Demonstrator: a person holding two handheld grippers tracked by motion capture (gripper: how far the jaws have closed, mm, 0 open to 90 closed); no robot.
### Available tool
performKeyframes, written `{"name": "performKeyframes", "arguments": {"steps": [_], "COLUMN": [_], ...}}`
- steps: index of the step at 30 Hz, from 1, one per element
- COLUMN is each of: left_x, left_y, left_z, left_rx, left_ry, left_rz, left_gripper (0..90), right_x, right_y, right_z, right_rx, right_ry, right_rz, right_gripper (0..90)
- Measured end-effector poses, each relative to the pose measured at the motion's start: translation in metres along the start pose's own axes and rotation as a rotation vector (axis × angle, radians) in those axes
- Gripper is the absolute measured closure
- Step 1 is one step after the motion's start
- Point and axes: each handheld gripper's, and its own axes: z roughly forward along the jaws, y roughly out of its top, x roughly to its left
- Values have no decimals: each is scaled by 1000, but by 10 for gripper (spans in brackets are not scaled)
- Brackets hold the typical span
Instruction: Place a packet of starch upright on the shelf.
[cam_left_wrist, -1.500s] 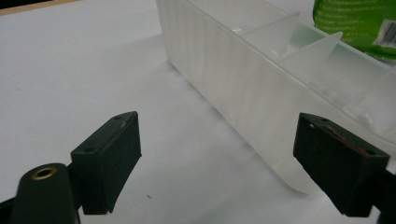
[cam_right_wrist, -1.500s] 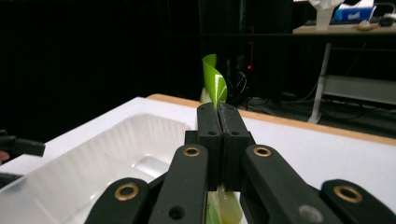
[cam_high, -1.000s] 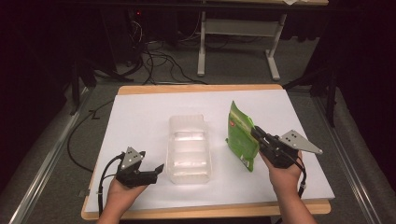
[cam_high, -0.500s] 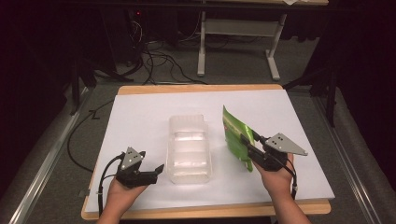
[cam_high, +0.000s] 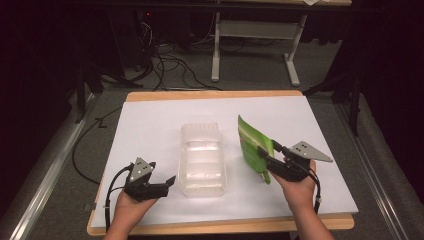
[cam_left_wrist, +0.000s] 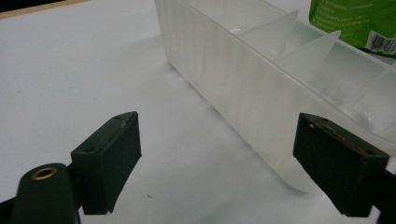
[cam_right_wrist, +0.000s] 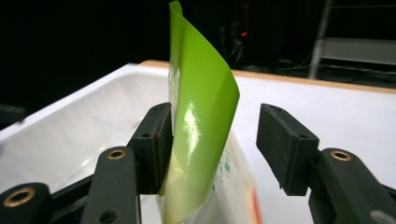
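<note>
Right gripper (cam_right_wrist: 212, 140), jaws apart around glossy green plastic pouch (cam_high: 254, 146), has swung it upright toward clear divided plastic bin (cam_high: 201, 159); probably loading next. Left gripper (cam_high: 162, 184) idle, open

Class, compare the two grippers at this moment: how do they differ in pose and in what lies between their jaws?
The left gripper sits low, jaws wide open with nothing between them; the right gripper has the upright green pouch between its jaws, touching one jaw only. Left stands beside the clear divided container. Both are hand-held.
</note>
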Motion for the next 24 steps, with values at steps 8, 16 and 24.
{"name": "performKeyframes", "arguments": {"steps": [8, 16, 24], "left_x": [1, 1, 0], "left_y": [0, 0, 0], "left_z": [-2, -2, 0], "left_rx": [-6, -5, 2], "left_ry": [0, 2, 1], "left_rz": [-2, 1, 3], "left_gripper": [158, 158, 158], "right_x": [20, 9, -49], "right_y": [-11, 5, 8], "right_z": [20, 6, -23], "right_rx": [130, 11, -67], "right_ry": [113, 47, -108], "right_rz": [-63, -38, 93], "right_gripper": [774, 883, 850]}}
